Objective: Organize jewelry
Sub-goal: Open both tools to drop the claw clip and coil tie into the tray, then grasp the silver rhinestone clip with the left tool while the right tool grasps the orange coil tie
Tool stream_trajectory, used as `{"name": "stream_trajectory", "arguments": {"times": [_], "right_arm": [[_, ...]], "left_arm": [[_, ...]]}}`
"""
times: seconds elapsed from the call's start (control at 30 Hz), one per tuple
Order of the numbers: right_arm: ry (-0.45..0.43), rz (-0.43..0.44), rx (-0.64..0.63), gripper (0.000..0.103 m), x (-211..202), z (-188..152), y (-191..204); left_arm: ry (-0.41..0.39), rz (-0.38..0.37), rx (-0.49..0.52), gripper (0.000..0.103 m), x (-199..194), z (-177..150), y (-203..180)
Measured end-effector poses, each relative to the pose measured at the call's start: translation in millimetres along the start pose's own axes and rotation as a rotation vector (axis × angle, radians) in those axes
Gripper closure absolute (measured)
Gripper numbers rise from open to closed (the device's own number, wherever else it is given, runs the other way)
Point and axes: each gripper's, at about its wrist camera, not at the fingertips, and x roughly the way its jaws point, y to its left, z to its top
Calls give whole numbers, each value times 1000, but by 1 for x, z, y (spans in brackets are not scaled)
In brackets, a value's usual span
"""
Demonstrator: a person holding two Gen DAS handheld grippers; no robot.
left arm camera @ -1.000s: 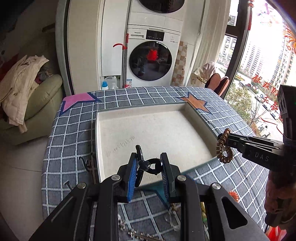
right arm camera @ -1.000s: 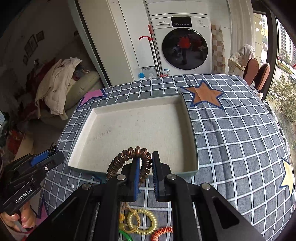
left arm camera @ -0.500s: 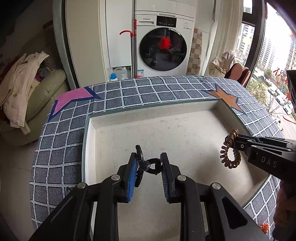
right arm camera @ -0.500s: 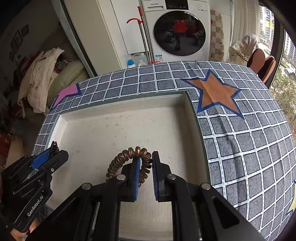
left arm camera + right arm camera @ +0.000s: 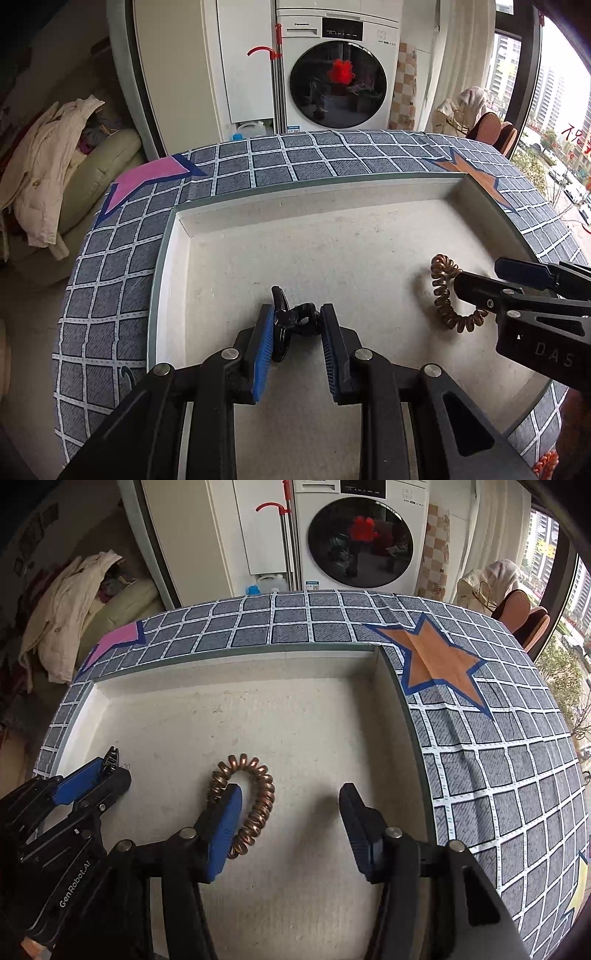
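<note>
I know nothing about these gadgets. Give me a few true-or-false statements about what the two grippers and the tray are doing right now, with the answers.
1. The right gripper has its jaws wide apart. True; they have just been opening, and the coil is no longer pinched.
2. The copper spiral hair tie is clamped between both right pads. False: it loops round one finger only, down in the tray.
3. The left gripper holds a small black clip. True.
4. The white tray is full of jewelry. False: only the spiral tie shows lying in it.
5. The tray sits on a plain red cloth. False: the checked grey-blue cloth has star patches.
</note>
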Motion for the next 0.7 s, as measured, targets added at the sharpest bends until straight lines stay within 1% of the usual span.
{"name": "stream_trajectory", "arguments": {"times": [0.1, 0.17, 0.2, 0.23, 0.27, 0.3, 0.33, 0.47, 0.53, 0.7], "right_arm": [[-13, 29, 17, 43, -8, 1, -2], [-25, 48, 43, 39, -15, 2, -6], [-32, 59, 57, 37, -18, 1, -8], [-37, 70, 70, 36, -21, 1, -11], [-43, 79, 82, 36, -24, 2, -12], [-50, 85, 94, 35, -27, 1, -15], [-57, 92, 104, 35, -30, 0, -16], [-86, 112, 136, 33, -44, -3, -21], [-101, 130, 150, 24, -52, -5, -22], [-134, 176, 156, 16, -70, -17, -21]], "left_arm": [[-13, -3, -27, 58, -5, 1, 4], [-28, -9, -37, 58, -11, 1, 6], [-36, -12, -40, 56, -14, 1, 6], [-41, -10, -42, 26, -16, 2, 7], [-50, -1, -48, 6, -19, 3, 7], [-75, 7, -58, 0, -25, 3, 8], [-105, 8, -64, 0, -30, 2, 9], [-116, -3, -53, 0, -44, 4, 8], [-139, 3, -57, 0, -53, 3, 10], [-165, 7, -76, 0, -78, -9, 20]]}}
